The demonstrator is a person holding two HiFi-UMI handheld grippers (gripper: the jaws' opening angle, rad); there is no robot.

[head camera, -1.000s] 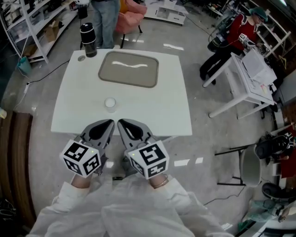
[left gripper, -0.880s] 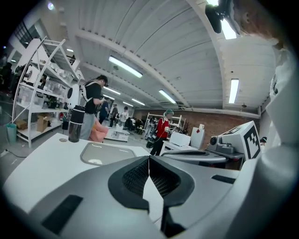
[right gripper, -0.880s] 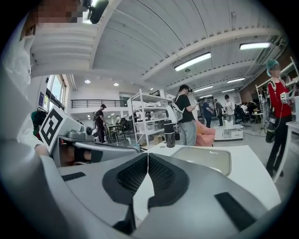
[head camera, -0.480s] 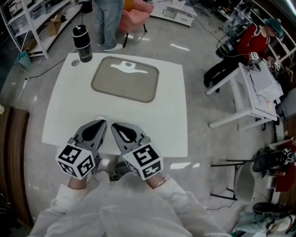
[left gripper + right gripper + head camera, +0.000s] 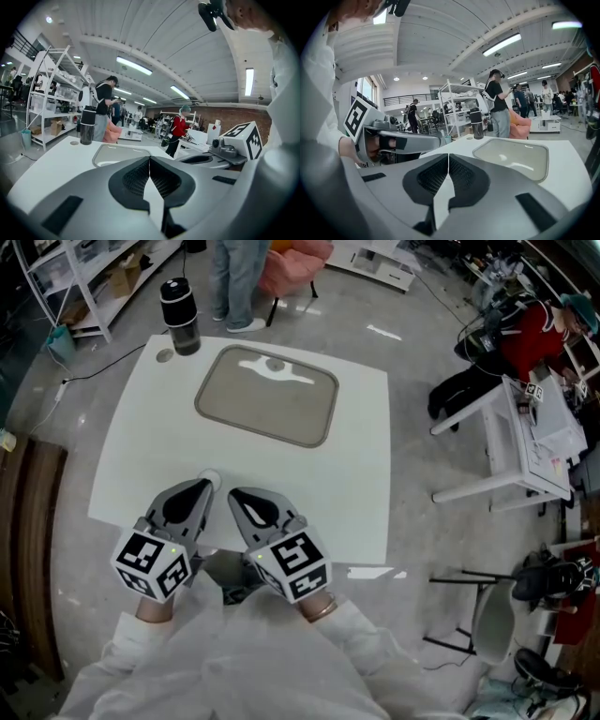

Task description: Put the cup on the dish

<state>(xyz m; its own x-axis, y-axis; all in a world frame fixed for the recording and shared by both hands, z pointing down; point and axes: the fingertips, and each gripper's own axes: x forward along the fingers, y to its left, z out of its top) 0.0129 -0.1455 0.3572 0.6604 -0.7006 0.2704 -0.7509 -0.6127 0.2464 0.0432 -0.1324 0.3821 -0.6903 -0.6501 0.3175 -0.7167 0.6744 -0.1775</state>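
The small white cup (image 5: 209, 478) stands on the white table (image 5: 347, 474), half hidden behind the tip of my left gripper (image 5: 205, 487). The dish is a shallow grey-beige tray (image 5: 267, 407) farther back on the table, also seen as the tray (image 5: 117, 153) and the tray (image 5: 513, 157). My right gripper (image 5: 233, 494) lies beside the left one over the table's near edge. Both are shut with nothing between the jaws, as the left gripper (image 5: 149, 160) and right gripper (image 5: 448, 157) show up close. Neither gripper view shows the cup.
A black bottle (image 5: 180, 315) and a small round lid (image 5: 166, 356) stand at the table's far left corner. A person stands beyond that corner. A white side table (image 5: 525, 427) and a seated person in red are to the right, shelves at the far left.
Both grippers have come forward over the near table edge. The cup, clear of them a second ago, now sits right at the left gripper's tip. The jaws stay shut.
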